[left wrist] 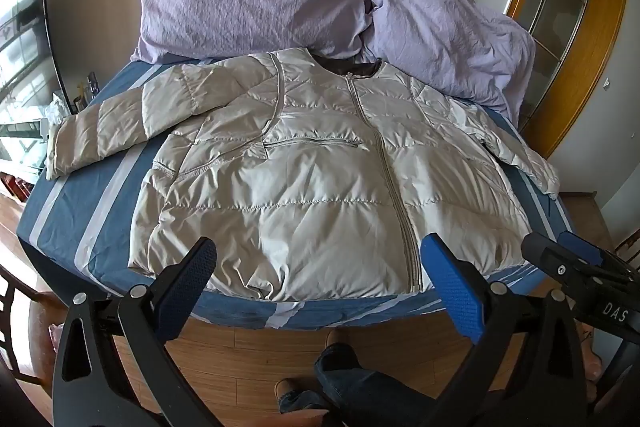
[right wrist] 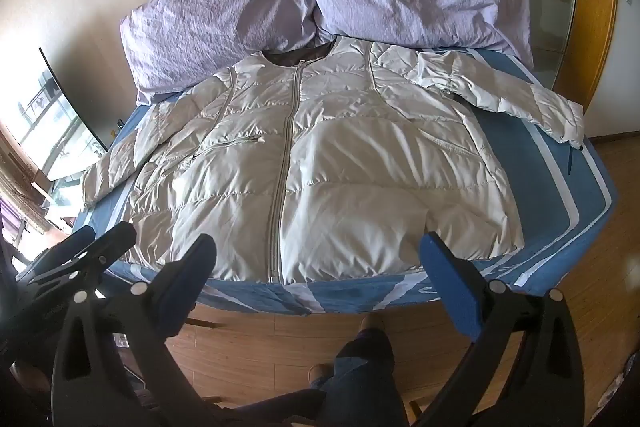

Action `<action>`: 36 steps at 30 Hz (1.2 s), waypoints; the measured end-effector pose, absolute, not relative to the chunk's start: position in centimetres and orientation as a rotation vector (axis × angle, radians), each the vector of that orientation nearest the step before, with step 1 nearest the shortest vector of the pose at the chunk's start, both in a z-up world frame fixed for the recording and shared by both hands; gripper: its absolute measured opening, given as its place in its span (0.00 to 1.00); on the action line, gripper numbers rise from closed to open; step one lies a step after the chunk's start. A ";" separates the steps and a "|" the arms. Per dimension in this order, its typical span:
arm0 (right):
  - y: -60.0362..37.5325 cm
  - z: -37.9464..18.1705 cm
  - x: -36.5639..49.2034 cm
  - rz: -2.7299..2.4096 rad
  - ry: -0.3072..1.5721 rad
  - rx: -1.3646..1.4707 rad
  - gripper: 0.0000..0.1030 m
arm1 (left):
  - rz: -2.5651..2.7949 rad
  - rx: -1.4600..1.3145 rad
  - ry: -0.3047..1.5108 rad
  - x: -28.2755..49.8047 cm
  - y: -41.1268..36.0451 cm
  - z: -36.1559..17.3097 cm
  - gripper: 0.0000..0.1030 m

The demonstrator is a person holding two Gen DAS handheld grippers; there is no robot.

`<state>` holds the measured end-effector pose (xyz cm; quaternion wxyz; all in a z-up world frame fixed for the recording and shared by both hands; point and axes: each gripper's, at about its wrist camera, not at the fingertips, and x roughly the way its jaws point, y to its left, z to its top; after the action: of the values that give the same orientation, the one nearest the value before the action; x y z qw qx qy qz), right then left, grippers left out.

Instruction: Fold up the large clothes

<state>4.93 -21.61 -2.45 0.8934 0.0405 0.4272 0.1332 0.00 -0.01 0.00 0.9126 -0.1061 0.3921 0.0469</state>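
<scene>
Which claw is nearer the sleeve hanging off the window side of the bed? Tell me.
Left. The left claw hovers open over the hem on that sleeve's side; the right claw hovers open farther toward the other sleeve.

- "DAS": white capital letters on the black body of the right claw (left wrist: pixel 576 259), seen at the near right edge of the left wrist view; the lettering runs to the picture's edge, so it may be cut short.
- Small label on the body of the left claw (right wrist: pixel 92 239), near left of the right wrist view: too small and dark to read.
- Sticker on the floor (right wrist: pixel 256 343) at near left: print not legible.
</scene>
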 end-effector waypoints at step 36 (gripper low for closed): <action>-21.7 -2.4 5.0 0.276 0.886 0.085 0.98 | 0.092 -0.222 0.809 0.0 -0.1 0.0 0.99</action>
<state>4.98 -21.69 -2.35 0.8935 0.0409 0.4270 0.1329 -0.01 -0.06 0.02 0.9122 -0.1076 0.3927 0.0449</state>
